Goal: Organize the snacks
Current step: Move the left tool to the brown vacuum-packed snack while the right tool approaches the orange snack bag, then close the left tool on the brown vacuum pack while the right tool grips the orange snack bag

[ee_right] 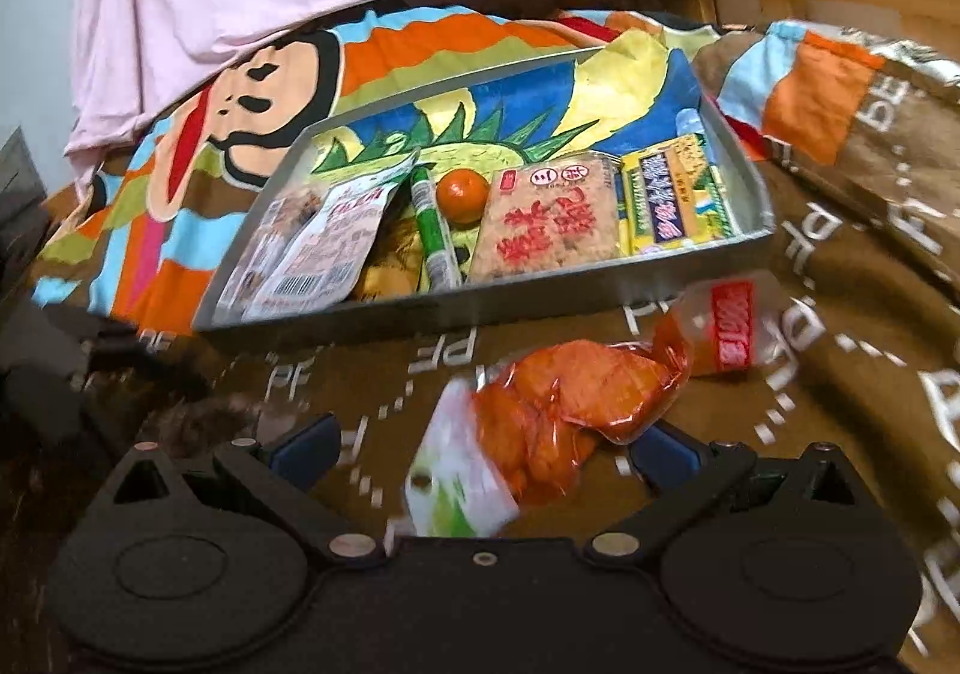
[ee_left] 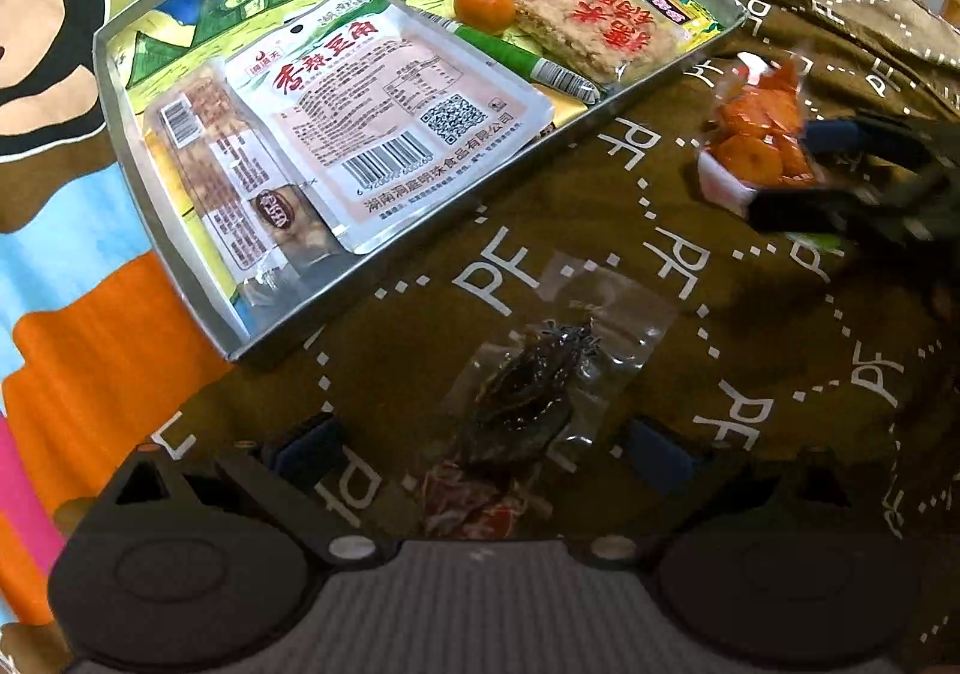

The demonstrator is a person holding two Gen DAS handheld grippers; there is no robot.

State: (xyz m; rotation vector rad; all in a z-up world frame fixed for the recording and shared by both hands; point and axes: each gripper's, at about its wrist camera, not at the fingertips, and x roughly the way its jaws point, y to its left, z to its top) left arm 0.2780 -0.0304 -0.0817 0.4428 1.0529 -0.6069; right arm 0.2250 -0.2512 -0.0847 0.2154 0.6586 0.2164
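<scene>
on a brown printed blanket, seen from the left wrist, the left gripper stands wide open around a clear packet of dark snack, holding nothing yet. beside it a metal tray carries a white packet, a rice cake and a small orange.

from the right wrist, the right gripper is also spread wide, an orange snack packet lying loose between its fingers, just short of the tray. the step looks like gathering strays; next, each claw must close, then lift into the tray.
</scene>
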